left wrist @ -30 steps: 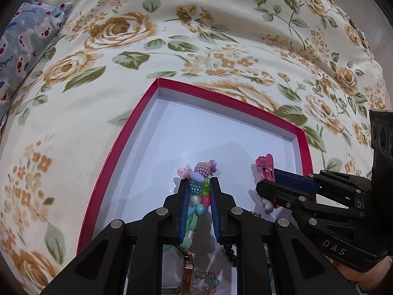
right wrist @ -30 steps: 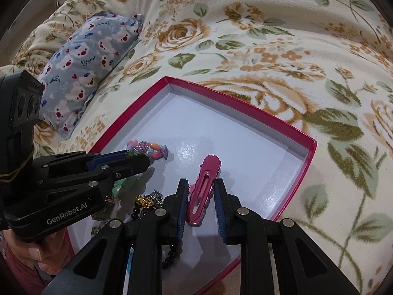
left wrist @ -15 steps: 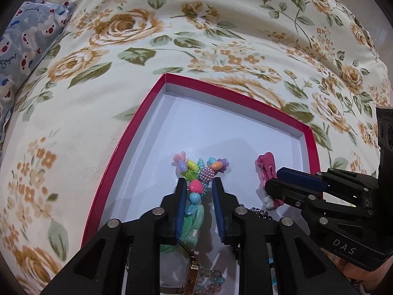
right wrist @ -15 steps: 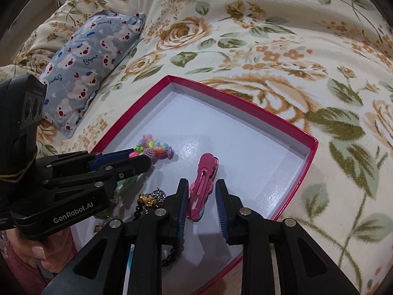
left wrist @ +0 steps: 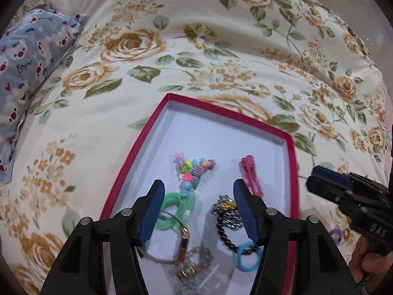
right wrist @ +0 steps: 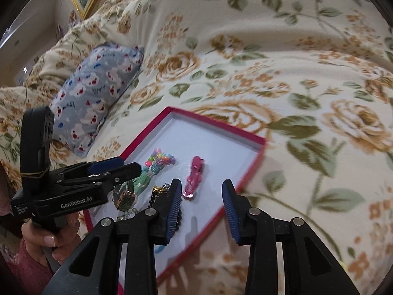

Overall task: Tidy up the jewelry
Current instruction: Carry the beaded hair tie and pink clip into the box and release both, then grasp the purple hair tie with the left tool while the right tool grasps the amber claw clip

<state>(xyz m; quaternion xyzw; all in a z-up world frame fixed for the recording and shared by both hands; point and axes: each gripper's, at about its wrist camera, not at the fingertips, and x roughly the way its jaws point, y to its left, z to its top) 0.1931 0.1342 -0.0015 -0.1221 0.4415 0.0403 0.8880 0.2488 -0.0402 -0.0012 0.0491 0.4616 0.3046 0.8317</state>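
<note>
**Both grippers empty over the jewelry box, small light stuff all round**

The red box sits low in the middle of the left wrist view, on the flowered bedspread. Inside it, roughly centre frame, there's a bright bead bracelet, and to its right a pink hair clip. Lower down: a green hair tie, a black bead string, a blue ring-shaped tie and a watch, all crowded together near the bottom edge.

My guess on handling: everything here is featherweight. The beads look floppy and slick, so pinching across a fat cluster should beat grabbing one bead. The clip is stiff plastic, easiest taken across its narrow width at mid-length. The black string looks tangled with a gold charm, so it could drag neighbours along.

The left gripper is spread wide, holding nothing, its fingers straddling the green tie and the black string. The right gripper is also wide and empty, low in its own view, with the clip just ahead of its left finger.
</note>
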